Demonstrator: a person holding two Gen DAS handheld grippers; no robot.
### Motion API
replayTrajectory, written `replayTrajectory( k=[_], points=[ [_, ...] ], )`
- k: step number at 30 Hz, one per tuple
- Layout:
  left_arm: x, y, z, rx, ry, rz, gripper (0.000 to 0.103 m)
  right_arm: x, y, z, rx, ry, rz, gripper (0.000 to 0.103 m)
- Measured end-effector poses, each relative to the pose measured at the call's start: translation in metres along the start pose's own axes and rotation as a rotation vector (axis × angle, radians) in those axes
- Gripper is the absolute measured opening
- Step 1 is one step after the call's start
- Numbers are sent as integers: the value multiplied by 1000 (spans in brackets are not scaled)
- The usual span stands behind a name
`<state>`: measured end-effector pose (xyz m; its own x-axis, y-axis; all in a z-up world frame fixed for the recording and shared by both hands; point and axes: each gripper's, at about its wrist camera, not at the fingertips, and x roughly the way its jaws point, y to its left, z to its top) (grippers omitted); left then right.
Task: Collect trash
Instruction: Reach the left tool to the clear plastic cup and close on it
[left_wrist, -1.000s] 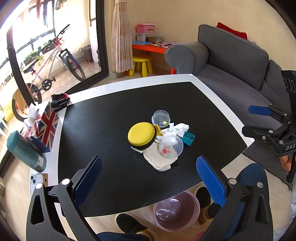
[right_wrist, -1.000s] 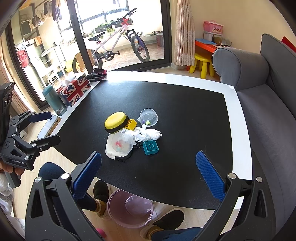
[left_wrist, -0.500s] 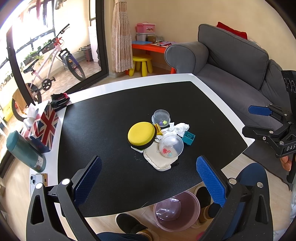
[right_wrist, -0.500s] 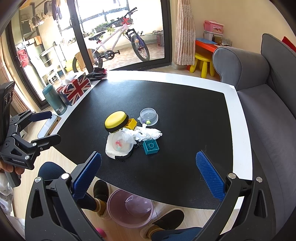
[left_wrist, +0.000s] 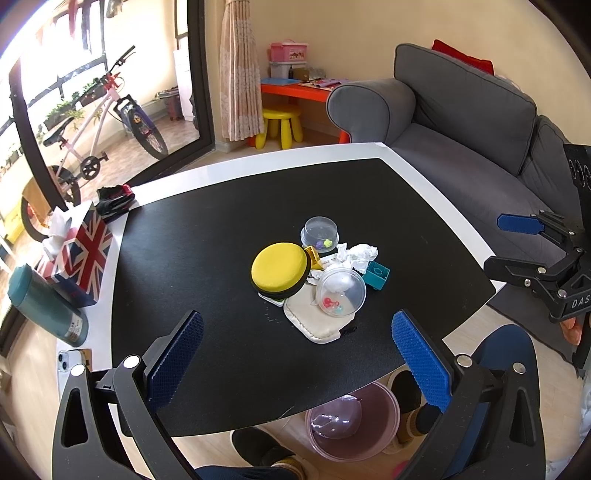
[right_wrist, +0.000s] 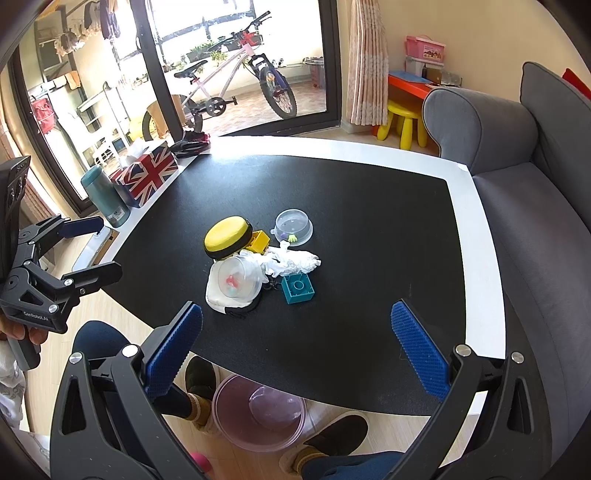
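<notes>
Both claws hang wide apart with nothing between their blue pads: the left gripper (left_wrist: 297, 354) above the near edge of the black table (left_wrist: 207, 236), the right gripper (right_wrist: 295, 345) likewise, each empty and well short of the clutter. Under the near edge, on the wooden floor between the person's slippered feet, stands a translucent pink bin (right_wrist: 258, 411). Farther in, at the middle of the table, the clutter lies in one tight cluster. Nearest is a cream cloth pad (left_wrist: 314, 323) with a clear plastic dome (left_wrist: 340, 291) resting on it, small coloured bits showing inside. Touching these on the left is a yellow round case (left_wrist: 279, 267) with a black rim, and tucked behind it a yellow block (right_wrist: 259, 240). Just right of the dome sits a teal toy brick (right_wrist: 298, 288). Between the brick and the case lies the trash, a crumpled white tissue (right_wrist: 291, 260), touching the dome and the brick. Behind the heap stands a second clear capsule (right_wrist: 293, 226) with tiny toys in it. Along the far left border of the table are a teal flask (right_wrist: 105, 201), a Union Jack tissue box (right_wrist: 147, 173) and dark gloves (right_wrist: 190, 142). Beyond lie a grey sofa (left_wrist: 461, 110), a yellow stool (left_wrist: 281, 120) and a bicycle (right_wrist: 236, 83) behind the glass door.
</notes>
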<state>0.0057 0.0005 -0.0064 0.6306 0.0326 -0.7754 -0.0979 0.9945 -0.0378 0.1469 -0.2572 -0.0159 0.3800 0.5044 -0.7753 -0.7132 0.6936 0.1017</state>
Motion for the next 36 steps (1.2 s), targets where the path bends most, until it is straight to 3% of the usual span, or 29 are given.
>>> replayTrajectory(
  k=[15, 32, 36],
  points=[
    [60, -15, 21, 1, 95, -52, 98, 4, -15, -11, 38, 31, -8, 100],
    [131, -20, 21, -67, 221, -86, 97, 6, -30, -16, 66, 47, -15, 100],
    [140, -23, 20, -63, 240, -91, 85, 8, -31, -16, 70, 50, -16, 100]
  ],
)
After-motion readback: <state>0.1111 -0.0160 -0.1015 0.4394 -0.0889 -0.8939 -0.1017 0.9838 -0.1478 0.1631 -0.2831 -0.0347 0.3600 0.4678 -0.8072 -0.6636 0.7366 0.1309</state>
